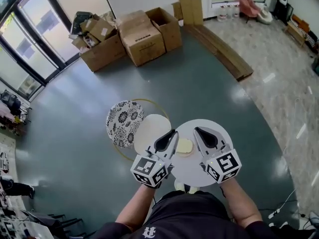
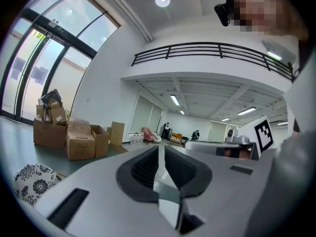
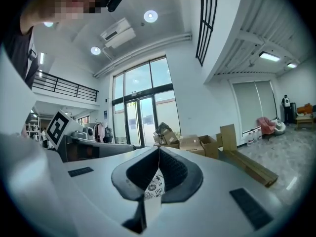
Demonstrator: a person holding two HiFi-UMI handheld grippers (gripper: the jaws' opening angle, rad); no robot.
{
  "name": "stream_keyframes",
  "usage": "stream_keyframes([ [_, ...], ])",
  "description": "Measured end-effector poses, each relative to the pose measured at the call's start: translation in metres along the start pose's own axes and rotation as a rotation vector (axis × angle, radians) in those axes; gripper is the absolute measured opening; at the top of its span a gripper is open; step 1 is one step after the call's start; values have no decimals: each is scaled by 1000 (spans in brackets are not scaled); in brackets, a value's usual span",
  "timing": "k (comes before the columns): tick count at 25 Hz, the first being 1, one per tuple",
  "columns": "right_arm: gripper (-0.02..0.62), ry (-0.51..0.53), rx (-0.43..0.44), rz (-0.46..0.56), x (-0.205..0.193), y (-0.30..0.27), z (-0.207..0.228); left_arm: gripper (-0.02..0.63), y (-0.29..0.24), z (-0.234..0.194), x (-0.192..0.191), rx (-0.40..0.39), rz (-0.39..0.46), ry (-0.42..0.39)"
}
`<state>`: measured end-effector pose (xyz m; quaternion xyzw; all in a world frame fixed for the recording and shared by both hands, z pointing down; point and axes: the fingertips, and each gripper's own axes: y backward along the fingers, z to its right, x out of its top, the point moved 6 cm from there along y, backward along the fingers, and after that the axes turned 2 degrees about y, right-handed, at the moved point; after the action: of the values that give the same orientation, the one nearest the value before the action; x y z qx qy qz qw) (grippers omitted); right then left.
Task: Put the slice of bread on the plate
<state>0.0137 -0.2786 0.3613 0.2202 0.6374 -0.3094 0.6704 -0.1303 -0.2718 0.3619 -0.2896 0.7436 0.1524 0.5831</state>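
The floor [image 1: 199,83] looks glossy (it mirrors the light), the boxes [image 1: 143,41] matt cardboard, the plate [image 1: 188,171] smooth.

The desk [image 1: 189,166] is plain white, and the slice of bread [image 1: 185,146] on it is pale yellow. Left of the desk lies a plain cream plate [image 1: 151,131], then a round piece [image 1: 124,123] with a black-and-white floral print. Over the desk, the left tongs [image 1: 174,132] and right tongs [image 1: 196,130] are light grey with black pads, their cubes marked with black-and-white squares. The floor [image 1: 209,83] is grey-green; the boxes [image 1: 144,39] are brown.

Left hand-held gripper [image 1: 173,132] barely apart (empty); right hand-held gripper [image 1: 196,130] closed.
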Motion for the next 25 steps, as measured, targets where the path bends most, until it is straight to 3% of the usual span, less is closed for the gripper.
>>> stream_keyframes([
  [6,6,15,37,56,24,11,-11,9,6,30,34,-12,90,-22],
  [12,6,24,67,78,39,17,-21,6,7,49,44,-6,84,-45],
  [25,6,21,40,83,43,33,-13,6,8,58,38,3,78,-15],
])
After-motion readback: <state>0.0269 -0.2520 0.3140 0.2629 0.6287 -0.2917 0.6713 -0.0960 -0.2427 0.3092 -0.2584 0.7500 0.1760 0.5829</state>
